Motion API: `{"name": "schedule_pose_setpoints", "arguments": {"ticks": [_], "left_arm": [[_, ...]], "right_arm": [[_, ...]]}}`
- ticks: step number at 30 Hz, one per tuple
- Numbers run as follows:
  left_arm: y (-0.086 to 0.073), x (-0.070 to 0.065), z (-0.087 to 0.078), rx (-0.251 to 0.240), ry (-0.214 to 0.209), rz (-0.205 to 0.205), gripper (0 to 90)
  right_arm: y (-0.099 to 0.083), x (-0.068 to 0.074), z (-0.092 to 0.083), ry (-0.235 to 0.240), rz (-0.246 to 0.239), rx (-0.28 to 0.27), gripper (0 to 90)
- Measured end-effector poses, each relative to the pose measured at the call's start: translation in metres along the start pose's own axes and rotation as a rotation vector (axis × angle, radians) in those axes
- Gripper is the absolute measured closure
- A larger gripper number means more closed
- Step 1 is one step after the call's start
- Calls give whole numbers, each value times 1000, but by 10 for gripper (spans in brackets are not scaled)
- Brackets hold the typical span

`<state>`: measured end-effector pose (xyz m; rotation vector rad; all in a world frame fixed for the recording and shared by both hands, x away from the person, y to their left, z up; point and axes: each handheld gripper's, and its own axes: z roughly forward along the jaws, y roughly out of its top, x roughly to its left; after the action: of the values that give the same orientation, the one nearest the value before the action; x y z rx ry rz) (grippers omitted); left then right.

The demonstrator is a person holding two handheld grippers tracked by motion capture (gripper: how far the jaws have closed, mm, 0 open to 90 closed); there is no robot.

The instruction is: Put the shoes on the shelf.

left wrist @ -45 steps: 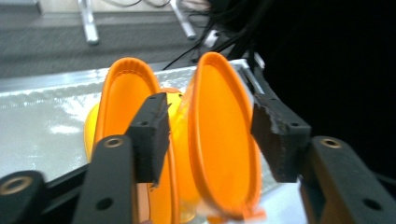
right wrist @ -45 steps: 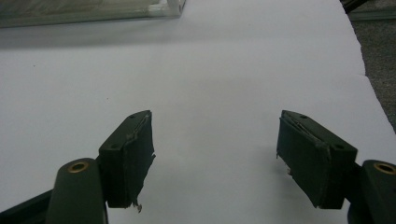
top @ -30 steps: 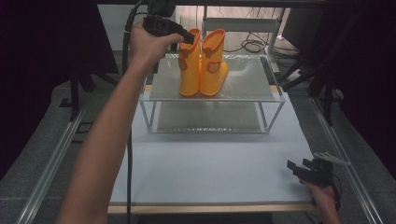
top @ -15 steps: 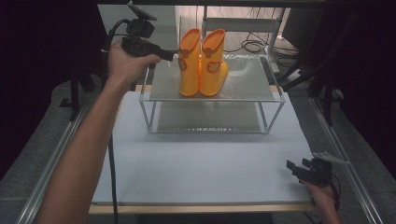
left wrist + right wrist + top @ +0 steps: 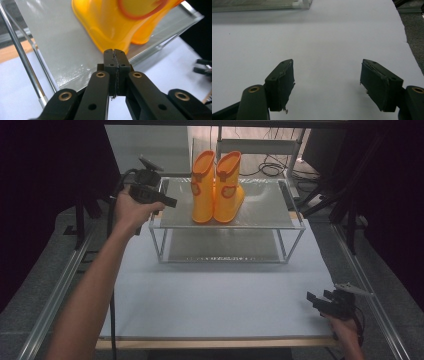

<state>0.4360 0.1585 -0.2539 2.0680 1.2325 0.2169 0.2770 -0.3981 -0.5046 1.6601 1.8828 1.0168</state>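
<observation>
A pair of orange rubber boots [image 5: 216, 187] is seen standing upright, side by side, on the top shelf of a metal-framed rack [image 5: 165, 220] placed at the far edge of the white worktop [image 5: 210, 290]. The boots are set toward the shelf's left half, with bare shelf surface left open to their right. The left gripper [image 5: 170, 201] is held level at the rack's left front corner, just beside the boots but apart from them; its fingers [image 5: 110, 62] are pressed together with nothing between them, and in the left gripper view the nearest boot's base [image 5: 107, 32] is seen just ahead of them. The right gripper [image 5: 312, 298] is rested near the worktop's near right corner, well apart from the rack, its fingers [image 5: 280, 83] spread wide over bare surface. The broad middle of the worktop between rack and near edge is left unoccupied.
</observation>
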Motion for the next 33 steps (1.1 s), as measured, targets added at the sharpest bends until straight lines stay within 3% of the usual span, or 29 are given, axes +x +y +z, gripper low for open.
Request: {"name": "schedule_pose_setpoints", "arguments": {"ticks": [7,13,19,24,33], "left_arm": [[-11,6,47,48,26,-20,895],[-13,9,70,15,53,-50,894],[-5,-1,84,5,15,-59,895],[-2,-6,84,10,24,-53,897],[-1,-13,88,-3,-21,-65,898]], "right_arm": [[-1,-1,2,-2,9,2,270],[-2,-1,2,-3,10,3,270],[-2,-3,3,-7,13,2,270],[-3,-3,3,-7,12,3,270],[-2,-1,3,-2,14,6,270]]}}
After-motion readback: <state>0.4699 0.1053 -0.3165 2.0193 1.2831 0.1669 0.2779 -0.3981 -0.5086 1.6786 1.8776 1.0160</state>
